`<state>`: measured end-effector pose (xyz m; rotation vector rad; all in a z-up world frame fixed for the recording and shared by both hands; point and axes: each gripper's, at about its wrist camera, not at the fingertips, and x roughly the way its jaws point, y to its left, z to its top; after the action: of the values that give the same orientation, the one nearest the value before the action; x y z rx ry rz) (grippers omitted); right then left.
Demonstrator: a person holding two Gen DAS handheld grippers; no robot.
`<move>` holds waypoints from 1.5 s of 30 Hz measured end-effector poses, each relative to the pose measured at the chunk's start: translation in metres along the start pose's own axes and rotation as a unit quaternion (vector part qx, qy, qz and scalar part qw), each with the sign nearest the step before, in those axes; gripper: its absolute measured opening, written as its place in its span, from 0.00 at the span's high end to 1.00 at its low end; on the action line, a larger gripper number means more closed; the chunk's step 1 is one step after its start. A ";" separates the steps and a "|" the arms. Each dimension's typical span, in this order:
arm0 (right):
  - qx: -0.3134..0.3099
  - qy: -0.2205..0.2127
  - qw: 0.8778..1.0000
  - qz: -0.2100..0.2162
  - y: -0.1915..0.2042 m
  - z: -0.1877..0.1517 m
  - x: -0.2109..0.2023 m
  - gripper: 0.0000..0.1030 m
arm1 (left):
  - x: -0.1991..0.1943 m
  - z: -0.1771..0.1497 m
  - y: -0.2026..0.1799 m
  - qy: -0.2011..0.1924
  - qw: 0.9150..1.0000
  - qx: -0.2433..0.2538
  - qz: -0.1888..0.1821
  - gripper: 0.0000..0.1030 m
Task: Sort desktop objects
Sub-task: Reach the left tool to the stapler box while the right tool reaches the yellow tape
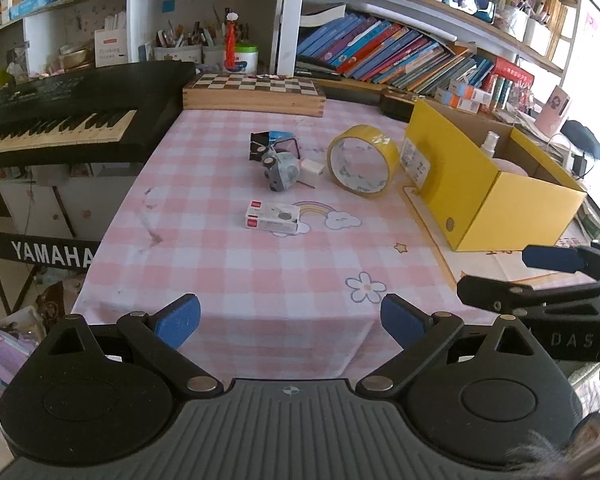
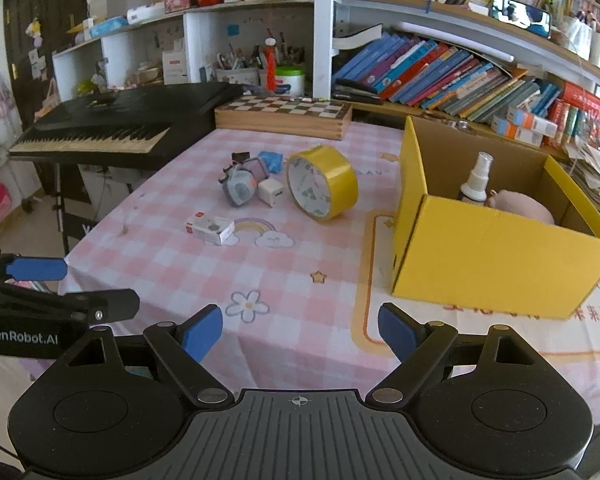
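Both the left gripper (image 1: 290,318) and the right gripper (image 2: 300,330) hang spread wide and empty over the near edge of the pink checked tablecloth (image 2: 300,272). The upright roll of yellow tape (image 2: 322,184) stands mid-table, just left of the open yellow cardboard box (image 2: 496,264) (already holding a spray bottle (image 2: 476,180)). Probably best to straddle the roll's rim, since it may roll away if nudged
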<state>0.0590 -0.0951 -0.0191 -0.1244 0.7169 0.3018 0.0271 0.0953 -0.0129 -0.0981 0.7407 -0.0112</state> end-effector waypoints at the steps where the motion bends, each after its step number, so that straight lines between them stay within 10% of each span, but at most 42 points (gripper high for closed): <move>1: -0.002 0.000 1.000 0.003 -0.001 0.003 0.004 0.15 | 0.002 0.001 0.000 0.001 1.000 0.000 0.002 0.06; 13: -0.018 -0.027 0.999 0.030 -0.013 0.047 0.044 0.16 | 0.038 0.025 0.010 0.001 0.999 -0.031 0.023 0.12; 45: -0.156 0.104 0.978 0.087 -0.034 0.140 0.184 0.17 | 0.167 0.069 0.001 0.050 0.997 0.029 0.042 0.40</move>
<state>0.2890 -0.0555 -0.0356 -0.3976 0.8860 0.5742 0.1967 0.0949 -0.0744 -0.0114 0.8430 0.0425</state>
